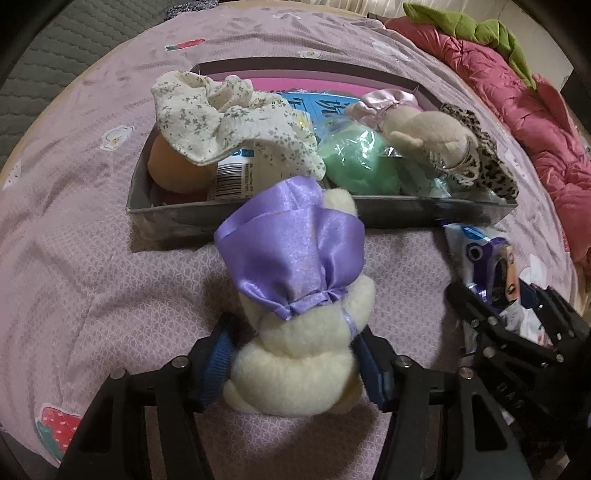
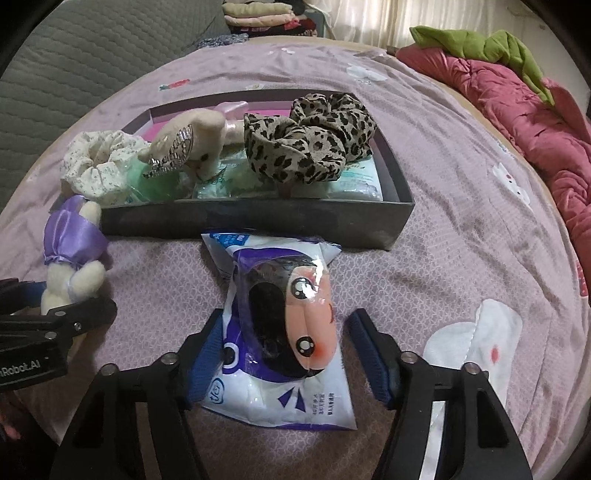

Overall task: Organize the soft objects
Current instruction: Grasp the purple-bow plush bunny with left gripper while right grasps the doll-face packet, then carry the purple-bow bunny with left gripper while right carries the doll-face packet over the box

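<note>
A cream plush toy (image 1: 299, 373) in a purple satin dress lies on the bed in front of the dark box (image 1: 399, 214). My left gripper (image 1: 295, 328) points down over it, and both blue pads touch its flanks. A wipes packet (image 2: 284, 332) printed with a cartoon face lies flat just right of it, with my right gripper (image 2: 287, 316) open around it; a gap shows at the right pad. The box (image 2: 258, 221) holds a floral scrunchie (image 1: 207, 122), a leopard scrunchie (image 2: 310, 136), a beige plush (image 2: 192, 144), a green soft pack (image 1: 358, 162) and an orange ball (image 1: 177, 166).
Everything rests on a lilac bedspread (image 2: 461, 240). A crumpled pink quilt (image 2: 535, 122) with a green cloth (image 2: 480, 44) on it lies along the right side. A grey quilted surface (image 2: 92, 55) is at the far left. Folded clothes (image 2: 258, 14) sit at the back.
</note>
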Action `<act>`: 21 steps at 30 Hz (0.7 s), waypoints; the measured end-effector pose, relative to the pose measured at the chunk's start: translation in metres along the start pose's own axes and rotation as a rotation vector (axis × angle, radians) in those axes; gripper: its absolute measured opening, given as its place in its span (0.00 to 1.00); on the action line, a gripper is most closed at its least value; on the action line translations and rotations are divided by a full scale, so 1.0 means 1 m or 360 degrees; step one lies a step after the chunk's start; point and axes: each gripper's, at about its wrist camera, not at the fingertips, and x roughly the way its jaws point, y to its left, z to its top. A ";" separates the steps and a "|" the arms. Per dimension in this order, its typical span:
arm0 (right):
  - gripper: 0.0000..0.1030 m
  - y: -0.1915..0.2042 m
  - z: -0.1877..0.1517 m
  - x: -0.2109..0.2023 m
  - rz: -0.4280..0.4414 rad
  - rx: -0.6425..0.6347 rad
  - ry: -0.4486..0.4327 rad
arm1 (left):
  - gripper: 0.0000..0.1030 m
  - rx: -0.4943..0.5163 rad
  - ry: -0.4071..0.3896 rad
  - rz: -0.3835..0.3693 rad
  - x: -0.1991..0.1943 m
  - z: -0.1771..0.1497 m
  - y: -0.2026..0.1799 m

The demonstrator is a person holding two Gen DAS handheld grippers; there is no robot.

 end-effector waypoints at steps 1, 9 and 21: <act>0.56 0.001 0.001 0.000 -0.0001 -0.0001 -0.0005 | 0.56 0.0010 -0.0002 0.0007 0.000 0.000 -0.001; 0.45 -0.003 0.001 -0.012 0.0063 -0.0007 -0.0046 | 0.49 -0.0004 -0.0009 -0.0041 -0.009 0.002 0.003; 0.45 0.006 0.006 -0.053 0.0135 -0.0021 -0.0163 | 0.49 0.0023 -0.0137 -0.0116 -0.055 0.006 0.000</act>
